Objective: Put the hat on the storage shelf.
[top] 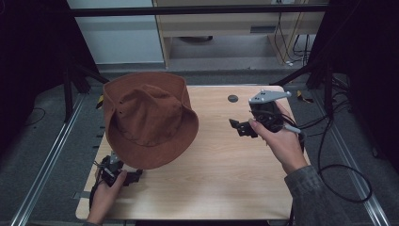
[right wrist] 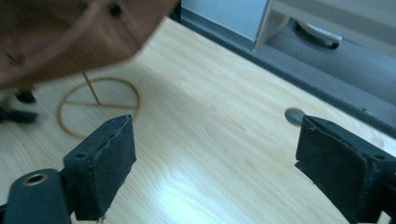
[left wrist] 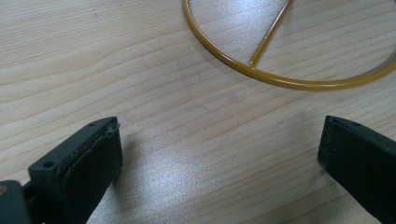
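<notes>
Clearly, your hat (top: pixel 148 120) sat atop a yellow wire stand (right wrist: pixel 97 103) at the table's (top: pixel 221 179) left side, raised off the wood. Your left gripper (top: pixel 134 176) rested just below the brim, jaws wide and empty. Your right gripper (top: pixel 240 127) hovered well apart on the right, jaws wide, nothing between them.

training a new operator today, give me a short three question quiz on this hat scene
1. True or false: the brown hat lies flat on the table.
2. What does the hat sit on? A) gold wire stand B) box C) gripper
3. How do the jaws of the right gripper stand?

Key: 1 false, it is raised above the tabletop. 2 A. 3 open, nothing between them.
</notes>
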`<state>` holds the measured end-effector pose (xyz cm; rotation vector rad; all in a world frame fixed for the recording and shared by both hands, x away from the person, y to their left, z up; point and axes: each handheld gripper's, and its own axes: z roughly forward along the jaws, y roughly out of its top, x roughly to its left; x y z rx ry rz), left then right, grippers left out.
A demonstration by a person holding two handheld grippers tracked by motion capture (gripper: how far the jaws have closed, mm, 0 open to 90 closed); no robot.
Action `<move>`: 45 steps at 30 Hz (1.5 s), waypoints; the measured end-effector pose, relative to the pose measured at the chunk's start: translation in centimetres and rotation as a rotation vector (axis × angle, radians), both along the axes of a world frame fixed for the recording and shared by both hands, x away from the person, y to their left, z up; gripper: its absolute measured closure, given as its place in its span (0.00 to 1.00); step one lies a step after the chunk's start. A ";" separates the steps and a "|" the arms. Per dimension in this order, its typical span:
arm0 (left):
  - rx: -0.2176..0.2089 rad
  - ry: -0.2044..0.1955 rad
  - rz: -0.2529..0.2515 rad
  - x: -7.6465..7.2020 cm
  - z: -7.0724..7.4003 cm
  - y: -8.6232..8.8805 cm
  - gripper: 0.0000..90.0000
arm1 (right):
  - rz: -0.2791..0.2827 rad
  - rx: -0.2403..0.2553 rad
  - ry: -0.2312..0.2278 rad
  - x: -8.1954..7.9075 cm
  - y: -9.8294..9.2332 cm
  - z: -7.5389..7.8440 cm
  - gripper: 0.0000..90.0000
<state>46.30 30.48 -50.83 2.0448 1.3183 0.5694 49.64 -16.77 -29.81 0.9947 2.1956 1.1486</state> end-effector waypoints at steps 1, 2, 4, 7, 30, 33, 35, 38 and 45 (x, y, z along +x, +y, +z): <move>-0.002 -0.001 0.001 0.0 0.0 0.0 0.00 | -0.003 -0.007 -0.001 0.0 -0.2 -0.6 0.15; -0.001 -0.001 0.001 0.0 0.0 0.0 0.00 | -0.005 -0.023 0.003 -0.1 -0.5 -1.8 0.15; -0.002 -0.001 0.001 0.0 0.0 0.0 0.00 | -0.005 -0.032 0.006 -0.1 -0.6 -2.4 0.15; -0.002 -0.001 0.001 0.0 0.0 0.0 0.00 | -0.013 -0.051 0.016 0.0 -0.9 -4.0 0.15; -0.001 -0.001 0.002 -0.1 0.0 0.0 0.00 | -0.107 -0.035 0.147 0.8 -1.4 -16.9 0.16; -0.001 -0.001 0.002 -0.1 0.0 0.0 0.00 | -0.145 -0.005 0.181 1.3 -1.9 -17.9 0.18; -0.002 -0.001 0.003 -0.1 0.0 0.0 0.00 | -0.170 0.007 0.206 1.6 -1.9 -18.8 0.18; -0.002 -0.001 0.002 -0.1 0.0 0.0 0.00 | -0.182 0.009 0.211 1.7 -1.7 -19.2 0.18; -0.002 -0.001 0.002 -0.1 0.0 0.0 0.00 | -0.241 -0.005 0.215 2.2 -1.1 -20.9 0.14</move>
